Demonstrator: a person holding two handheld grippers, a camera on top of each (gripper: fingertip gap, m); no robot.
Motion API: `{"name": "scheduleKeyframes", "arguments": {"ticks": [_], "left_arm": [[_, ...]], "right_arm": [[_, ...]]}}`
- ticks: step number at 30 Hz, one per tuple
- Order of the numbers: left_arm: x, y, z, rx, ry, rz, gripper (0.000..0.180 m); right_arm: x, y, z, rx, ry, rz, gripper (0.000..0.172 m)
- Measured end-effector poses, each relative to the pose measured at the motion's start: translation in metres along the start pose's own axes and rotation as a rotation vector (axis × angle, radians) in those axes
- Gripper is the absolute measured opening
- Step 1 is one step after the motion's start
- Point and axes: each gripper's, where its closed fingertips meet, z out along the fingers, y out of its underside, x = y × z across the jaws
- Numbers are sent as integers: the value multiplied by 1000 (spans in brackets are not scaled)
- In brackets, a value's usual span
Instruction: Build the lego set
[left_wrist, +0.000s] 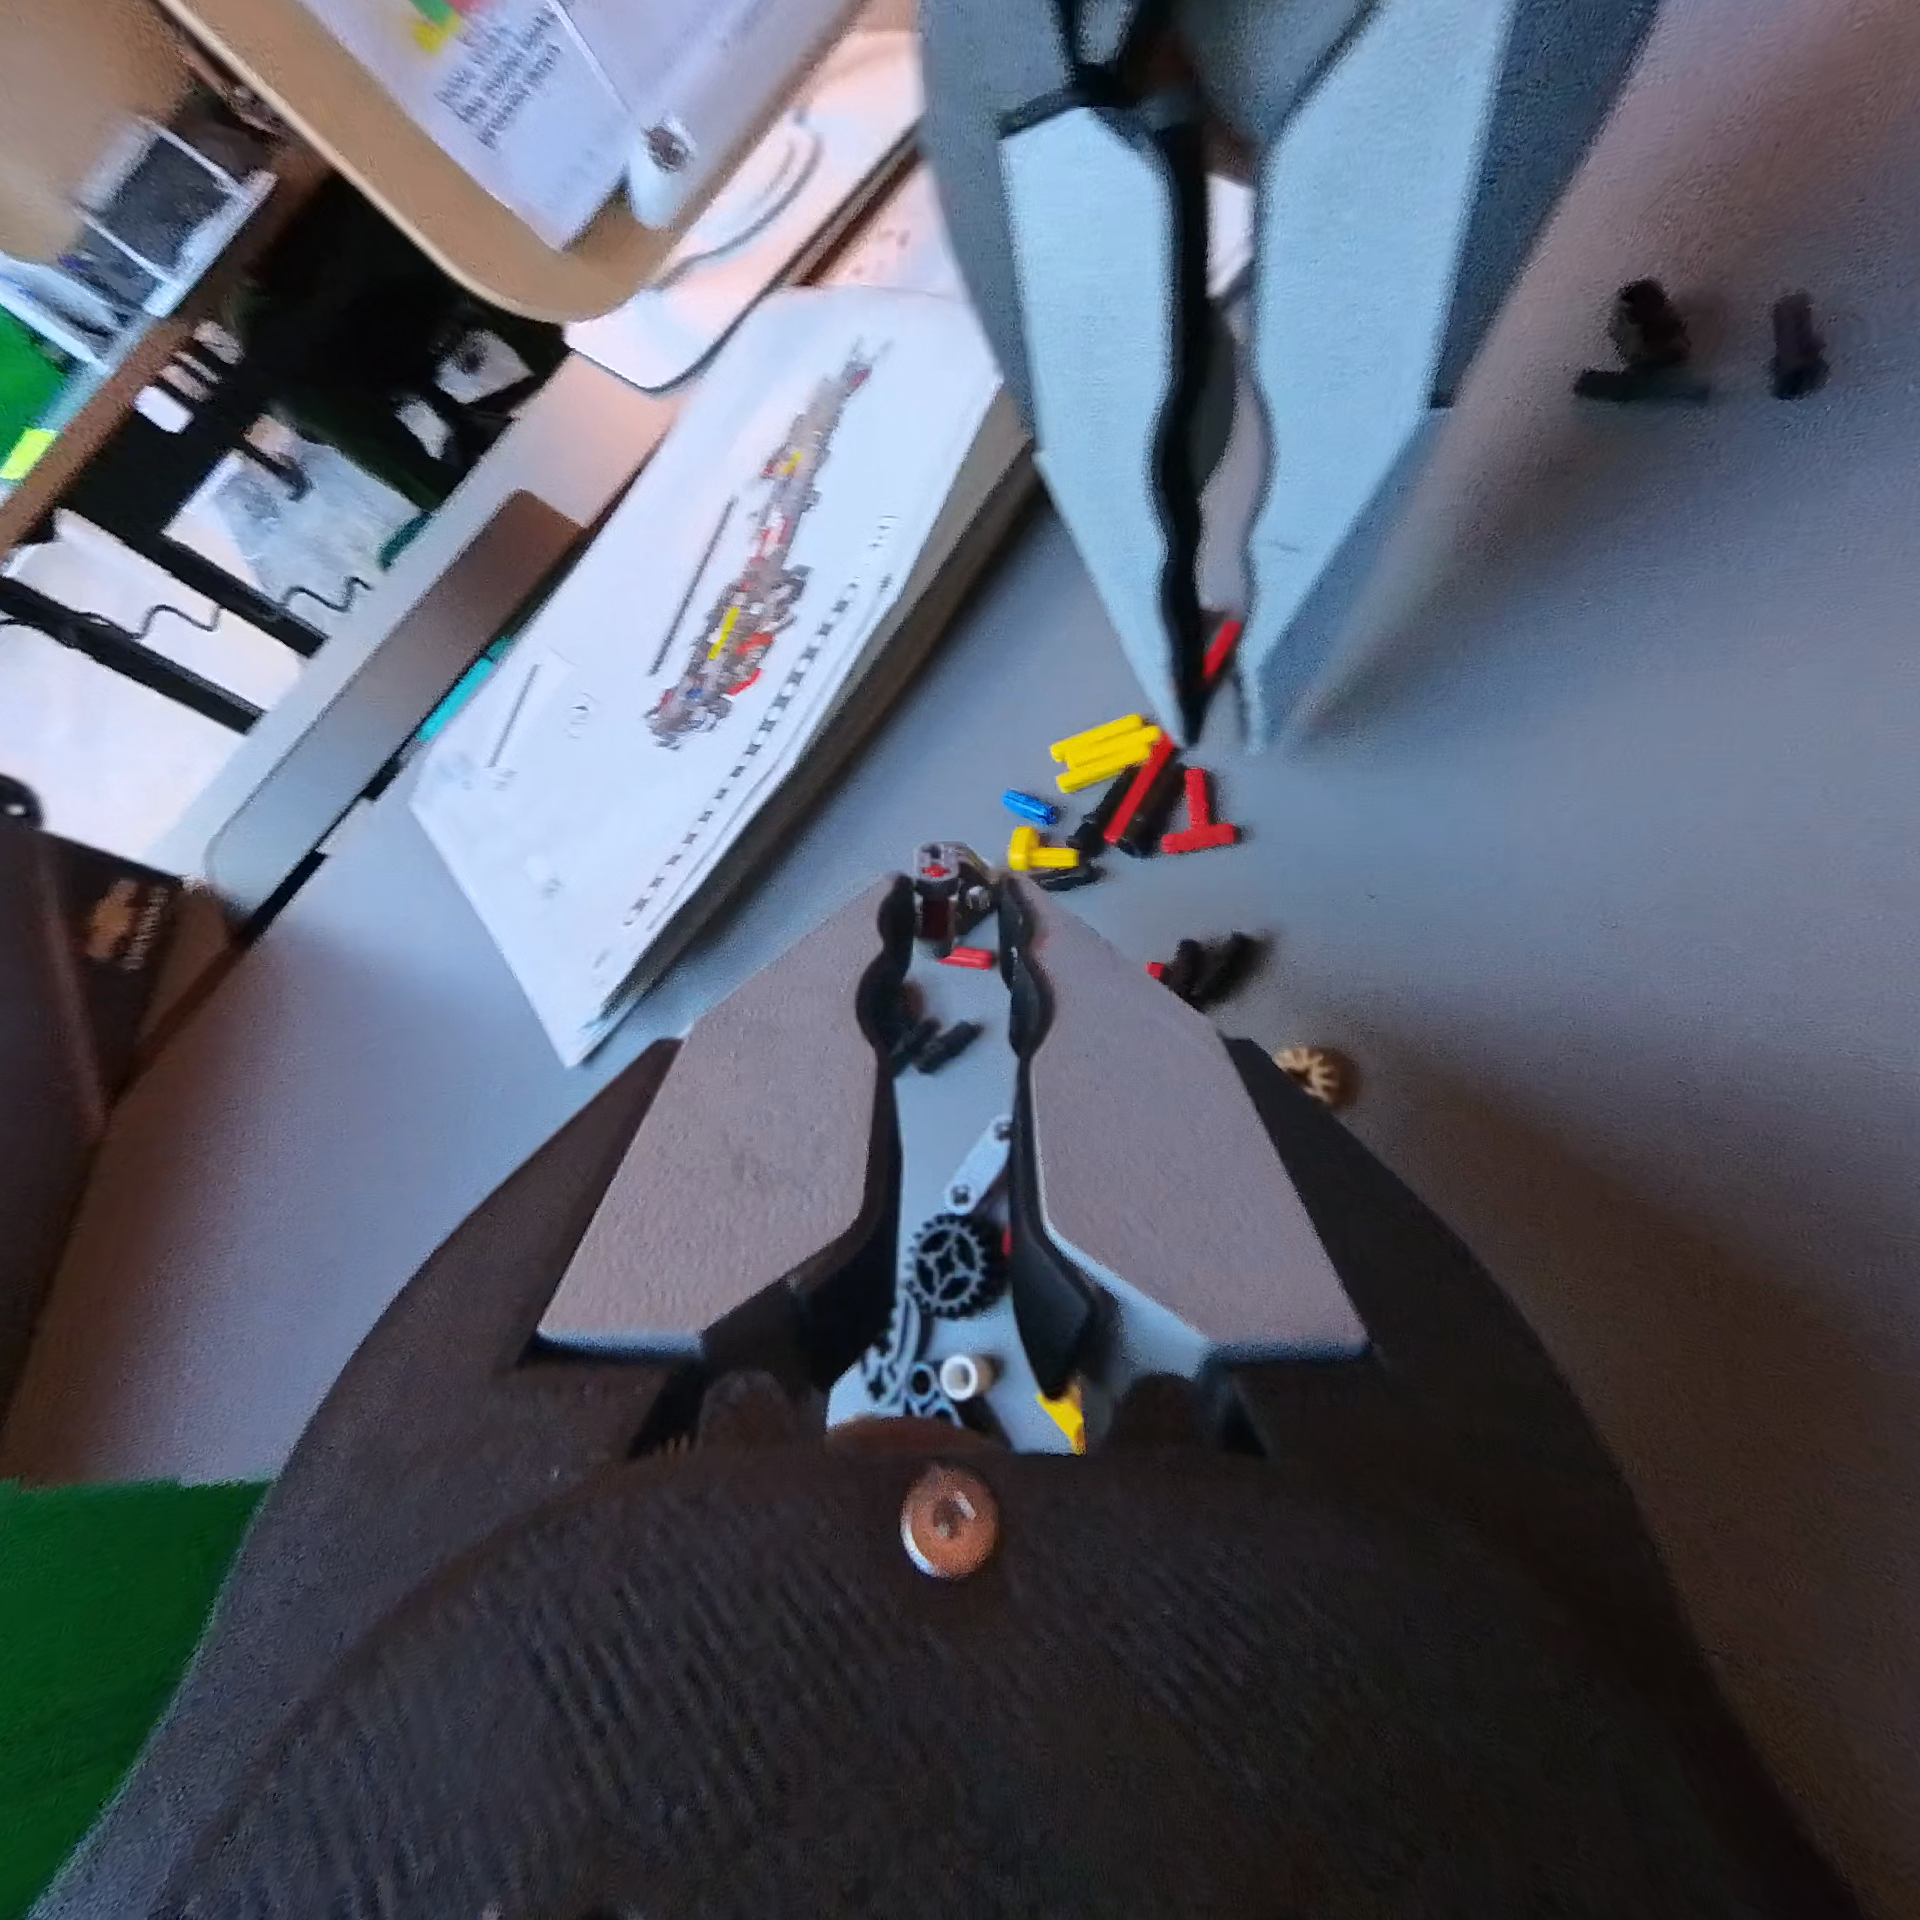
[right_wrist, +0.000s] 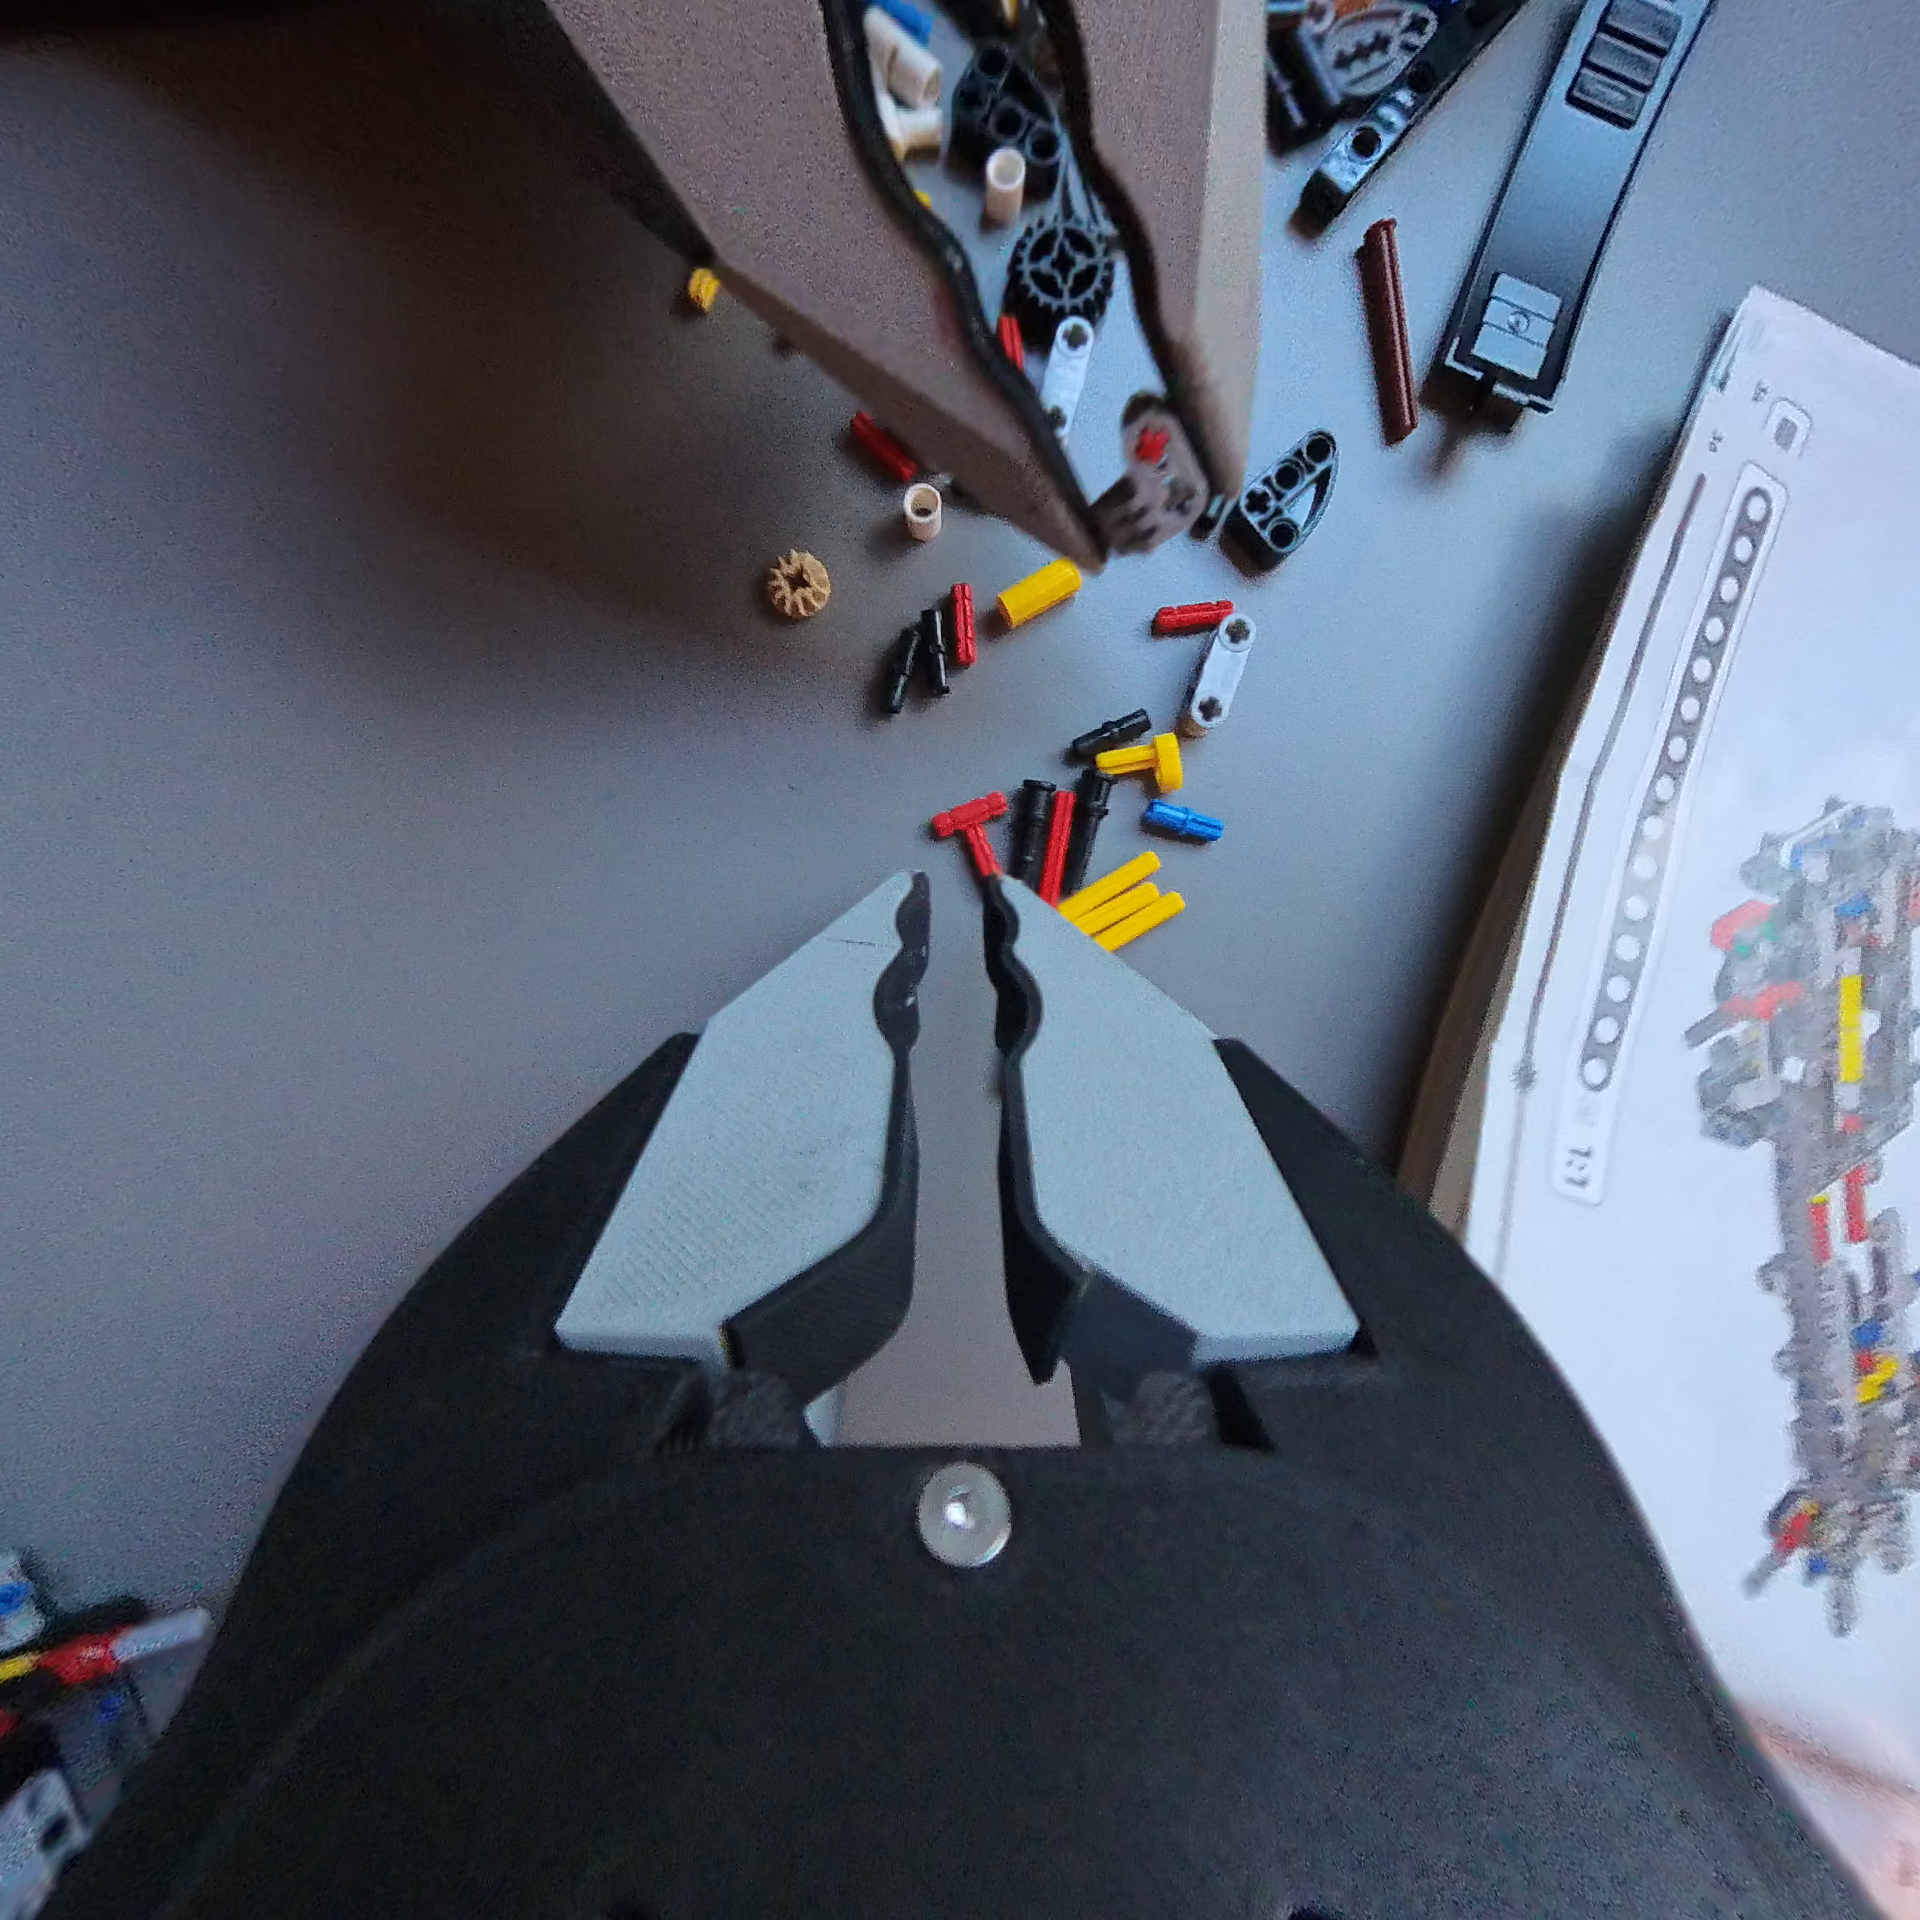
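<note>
— Two grippers: what's at each?
— Left gripper (left_wrist: 951, 902) pinches a small dark-grey piece (left_wrist: 938, 881) off the table. Right gripper (right_wrist: 956, 883), narrow and empty, has one fingertip at the red T-shaped pin (right_wrist: 971, 826) (stem running straight ahead).

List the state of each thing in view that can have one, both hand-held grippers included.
Left hand-held gripper: closed on a small dark grey and red brick assembly, held above the table.
Right hand-held gripper: open, nothing between the fingers, tips beside the red T-shaped piece.
Instruction booklet: open, lying flat.
Three yellow axles: lying side by side, loose.
Black gear: lying flat.
</note>
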Motion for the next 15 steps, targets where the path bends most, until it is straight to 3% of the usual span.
{"name": "scheduleKeyframes", "arguments": {"ticks": [8,15], "left_arm": [[22,3,5,-30,119,-16,14],[41,-6,3,7,238,-60,14]], "right_arm": [[4,2,8,-80,-31,-175,5],[3,5,15,-82,-73,-125,0]]}}
